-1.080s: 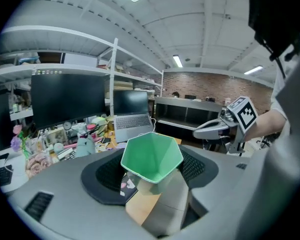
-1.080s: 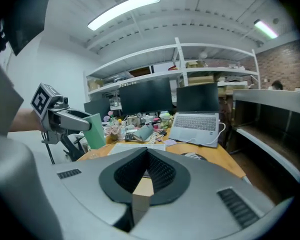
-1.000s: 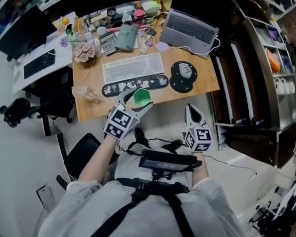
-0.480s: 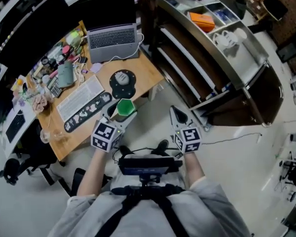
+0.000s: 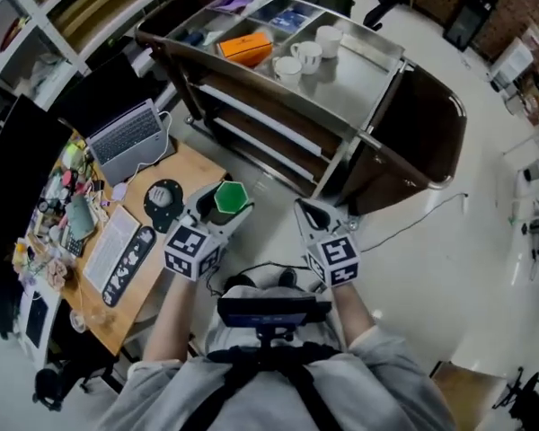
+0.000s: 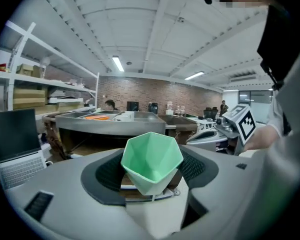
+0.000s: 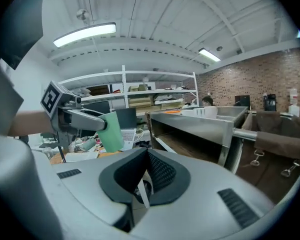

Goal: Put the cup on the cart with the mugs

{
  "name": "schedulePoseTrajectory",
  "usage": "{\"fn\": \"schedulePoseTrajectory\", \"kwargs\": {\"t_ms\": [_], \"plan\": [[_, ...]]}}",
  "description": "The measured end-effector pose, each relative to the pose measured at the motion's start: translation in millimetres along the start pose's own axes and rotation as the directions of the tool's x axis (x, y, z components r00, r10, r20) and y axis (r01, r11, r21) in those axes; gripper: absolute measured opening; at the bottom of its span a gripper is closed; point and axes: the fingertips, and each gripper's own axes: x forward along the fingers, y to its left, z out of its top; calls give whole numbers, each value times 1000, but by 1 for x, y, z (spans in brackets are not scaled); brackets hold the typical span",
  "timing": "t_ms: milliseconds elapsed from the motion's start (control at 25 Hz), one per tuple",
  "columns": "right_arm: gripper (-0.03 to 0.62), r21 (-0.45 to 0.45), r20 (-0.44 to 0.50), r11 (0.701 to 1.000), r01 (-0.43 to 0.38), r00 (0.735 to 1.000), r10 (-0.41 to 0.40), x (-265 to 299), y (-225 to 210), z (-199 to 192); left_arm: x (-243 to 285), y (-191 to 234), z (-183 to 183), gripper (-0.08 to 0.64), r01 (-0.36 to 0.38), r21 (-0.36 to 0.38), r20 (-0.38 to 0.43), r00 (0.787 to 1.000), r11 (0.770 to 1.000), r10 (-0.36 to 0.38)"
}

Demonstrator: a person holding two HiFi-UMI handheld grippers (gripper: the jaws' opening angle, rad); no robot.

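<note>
Currently, landmark: steel cart (image 5: 383,50); white mugs (image 5: 307,54) stood on its top tray.
Cup (image 6: 151,160): green, faceted, upright; was short of the cart, well apart from the mugs.
Left gripper (image 6: 151,176): jaws were clamped on the cup's base.
Right gripper (image 7: 142,180): jaws were closed together, empty, near the cart.

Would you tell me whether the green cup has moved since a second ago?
Yes. The green cup, held in the left gripper, has left the desk edge and come nearer the cart.

The cup (image 5: 231,197) is showing mint green, the mugs (image 5: 306,55) white, the cart (image 5: 364,72) steel grey, the box (image 5: 245,47) orange.
</note>
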Motion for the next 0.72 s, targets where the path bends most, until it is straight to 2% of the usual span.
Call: {"fn": "schedulePoseTrajectory", "kwargs": {"t_ms": [160,320,560,720], "plan": [[8,11,16,998,55,998,-56,-17,-36,13,47,-21,32,322,113,59,-11,994,992,-113],[8,17,33,993,115,993,-116,-28,-64,32,87,-33,69,322,215,117,-7,976,970,-216],[8,46,73,974,223,971,-226,-26,-112,73,151,-31,132,322,340,191,6,938,921,-347],[8,47,118,950,308,943,-312,-15,-149,112,196,-19,181,322,402,246,16,908,882,-418]]}}
